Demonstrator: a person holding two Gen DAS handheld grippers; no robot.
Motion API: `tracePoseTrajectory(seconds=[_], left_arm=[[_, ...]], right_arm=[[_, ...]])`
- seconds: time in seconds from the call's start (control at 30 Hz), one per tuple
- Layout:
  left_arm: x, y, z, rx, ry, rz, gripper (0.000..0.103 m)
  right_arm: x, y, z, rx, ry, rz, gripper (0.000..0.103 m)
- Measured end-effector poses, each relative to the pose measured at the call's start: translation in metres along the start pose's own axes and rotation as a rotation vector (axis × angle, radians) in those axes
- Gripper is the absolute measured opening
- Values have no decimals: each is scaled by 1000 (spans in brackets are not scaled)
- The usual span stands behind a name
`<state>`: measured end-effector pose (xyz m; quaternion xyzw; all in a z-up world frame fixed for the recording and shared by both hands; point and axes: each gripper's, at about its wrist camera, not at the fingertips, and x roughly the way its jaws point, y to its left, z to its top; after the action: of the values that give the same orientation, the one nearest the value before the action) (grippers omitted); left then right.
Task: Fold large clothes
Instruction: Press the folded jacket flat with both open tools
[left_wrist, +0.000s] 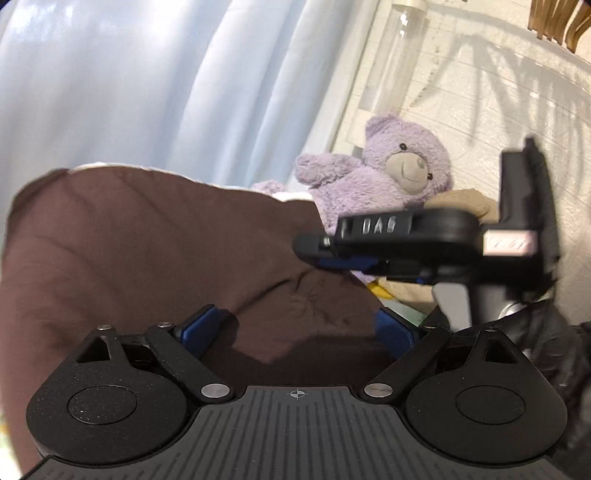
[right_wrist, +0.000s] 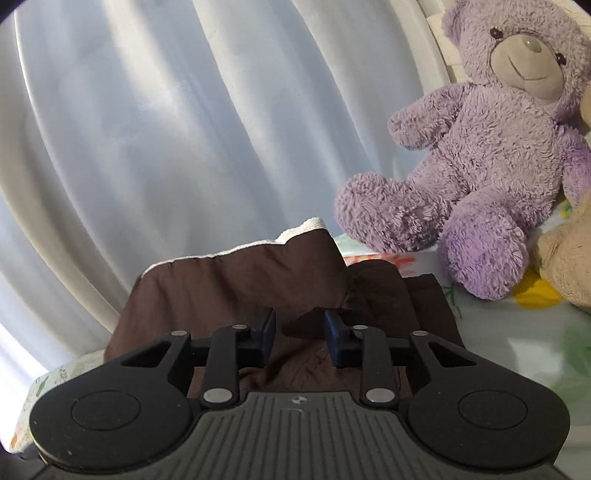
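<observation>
While the right hand-held gripper (right_wrist: 300, 334) stood narrowly parted over the rumpled brown cloth garment (right_wrist: 236, 284), its white-trimmed edge ran across frame centre just ahead, nearer than the wide-open left hand-held gripper (left_wrist: 295, 332).

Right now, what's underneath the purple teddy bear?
The purple teddy bear sits on a floral sheet, beside a beige plush toy. A yellow patch peeks out by its foot. Whatever lies directly beneath its body is covered.
</observation>
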<state>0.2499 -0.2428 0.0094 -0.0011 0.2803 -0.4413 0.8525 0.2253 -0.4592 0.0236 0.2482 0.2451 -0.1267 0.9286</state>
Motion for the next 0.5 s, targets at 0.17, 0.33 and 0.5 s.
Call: tracePoseTrajectory(seconds=[0.17, 0.33, 0.5], left_arm=[[-2, 24, 24, -68, -61, 149, 99], [26, 37, 36, -64, -25, 200, 99], [47, 44, 13, -41, -19, 184, 100]], right_arm=[[13, 16, -15, -206, -26, -121, 28], [28, 15, -27, -288, -44, -221, 27], [27, -8, -39, -191, -71, -214, 28]])
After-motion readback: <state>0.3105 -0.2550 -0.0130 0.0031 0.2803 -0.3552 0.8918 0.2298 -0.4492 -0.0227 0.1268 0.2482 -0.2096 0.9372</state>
